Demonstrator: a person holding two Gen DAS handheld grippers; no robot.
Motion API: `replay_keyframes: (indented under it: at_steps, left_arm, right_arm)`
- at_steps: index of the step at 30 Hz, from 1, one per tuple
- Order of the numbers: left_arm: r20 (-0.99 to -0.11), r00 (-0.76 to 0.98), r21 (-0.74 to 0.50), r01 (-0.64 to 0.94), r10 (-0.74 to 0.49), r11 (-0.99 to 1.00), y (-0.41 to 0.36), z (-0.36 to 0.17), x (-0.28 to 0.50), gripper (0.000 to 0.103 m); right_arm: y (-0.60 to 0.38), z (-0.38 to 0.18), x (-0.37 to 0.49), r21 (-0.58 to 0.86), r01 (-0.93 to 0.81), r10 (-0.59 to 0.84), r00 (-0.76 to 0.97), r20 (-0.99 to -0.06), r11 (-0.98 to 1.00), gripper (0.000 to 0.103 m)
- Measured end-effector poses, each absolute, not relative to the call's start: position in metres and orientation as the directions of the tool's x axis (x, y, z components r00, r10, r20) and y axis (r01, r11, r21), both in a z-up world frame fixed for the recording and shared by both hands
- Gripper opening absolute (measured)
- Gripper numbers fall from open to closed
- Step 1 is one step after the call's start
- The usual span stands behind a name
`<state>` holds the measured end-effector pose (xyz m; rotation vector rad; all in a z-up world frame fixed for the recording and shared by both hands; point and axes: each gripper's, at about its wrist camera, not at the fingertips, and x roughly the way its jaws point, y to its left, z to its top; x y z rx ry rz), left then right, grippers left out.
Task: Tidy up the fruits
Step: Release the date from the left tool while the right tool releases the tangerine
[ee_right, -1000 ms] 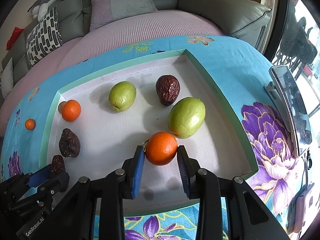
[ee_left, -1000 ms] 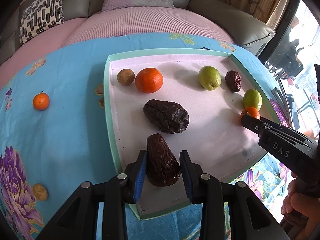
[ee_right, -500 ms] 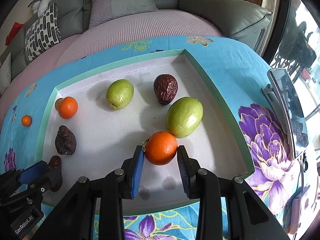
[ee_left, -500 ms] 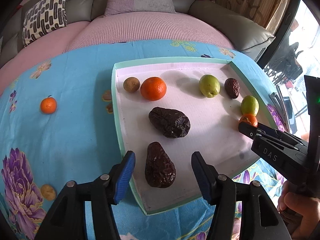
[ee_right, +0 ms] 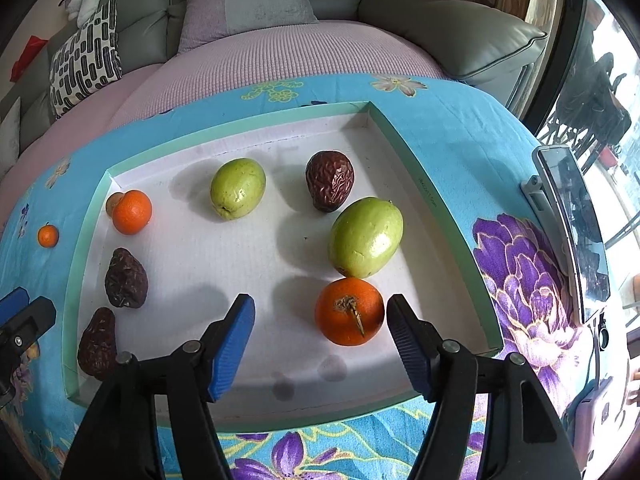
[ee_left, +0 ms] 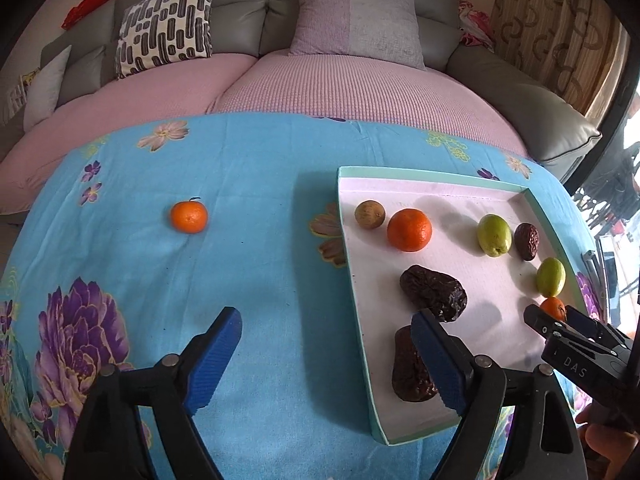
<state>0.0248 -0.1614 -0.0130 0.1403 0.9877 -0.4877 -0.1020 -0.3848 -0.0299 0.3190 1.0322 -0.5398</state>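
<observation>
Loose mandarin (ee_left: 189, 217) sits on the blue cloth (ee_left: 248, 208), left of the tray (ee_left: 348, 264). Left gripper (ee_left: 327, 356) jaws just opened and slid left; the dark date (ee_left: 410, 368) it clamped a second ago now lies free by the tray's near-left edge. Right gripper (ee_right: 320, 334) jaws just opened too, unmoved; the orange (ee_right: 349, 311) rests between them, touching the green fruit (ee_right: 365, 236).

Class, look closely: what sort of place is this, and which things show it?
Probably a home living room: a grey leather sofa with a black-and-white patterned cushion, and a blue floral tablecloth.
</observation>
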Motion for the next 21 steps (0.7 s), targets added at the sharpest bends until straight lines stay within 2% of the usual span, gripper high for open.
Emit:
replay_keyframes:
  at_steps: [3, 5, 13, 15, 16, 21]
  left_arm:
    - [-0.822, 0.485, -0.082, 0.417, -0.297, 0.905, -0.152, -0.015, 0.029, 0.1]
    - [-0.821, 0.499, -0.064, 0.403, -0.278, 0.913, -0.15, -0.018, 0.032, 0.102]
    - [-0.826, 0.509, -0.057, 0.354, -0.244, 0.934, -0.142, -0.027, 0.036, 0.103]
    - [-0.823, 0.514, -0.053, 0.352, -0.24, 0.934, -0.14, -0.027, 0.036, 0.103]
    - [-0.821, 0.519, -0.049, 0.351, -0.238, 0.935, -0.139, -0.026, 0.036, 0.103]
    - [-0.81, 0.539, -0.042, 0.341, -0.232, 0.939, -0.131, -0.023, 0.039, 0.103]
  right_arm:
    - [-0.384, -0.031, -0.101, -0.012, 0.559, -0.278, 0.394, -0.876, 0.829, 0.072]
    - [-0.384, -0.032, -0.101, -0.019, 0.557, -0.282, 0.391, -0.876, 0.83, 0.083]
    - [-0.383, -0.034, -0.1, -0.032, 0.548, -0.291, 0.394, -0.872, 0.836, 0.084]
    - [-0.381, -0.032, -0.099, -0.037, 0.547, -0.301, 0.401, -0.865, 0.836, 0.088]
    - [-0.379, -0.031, -0.099, -0.04, 0.546, -0.306, 0.406, -0.861, 0.837, 0.095]
    - [-0.372, -0.025, -0.094, -0.052, 0.524, -0.317, 0.432, -0.844, 0.85, 0.096]
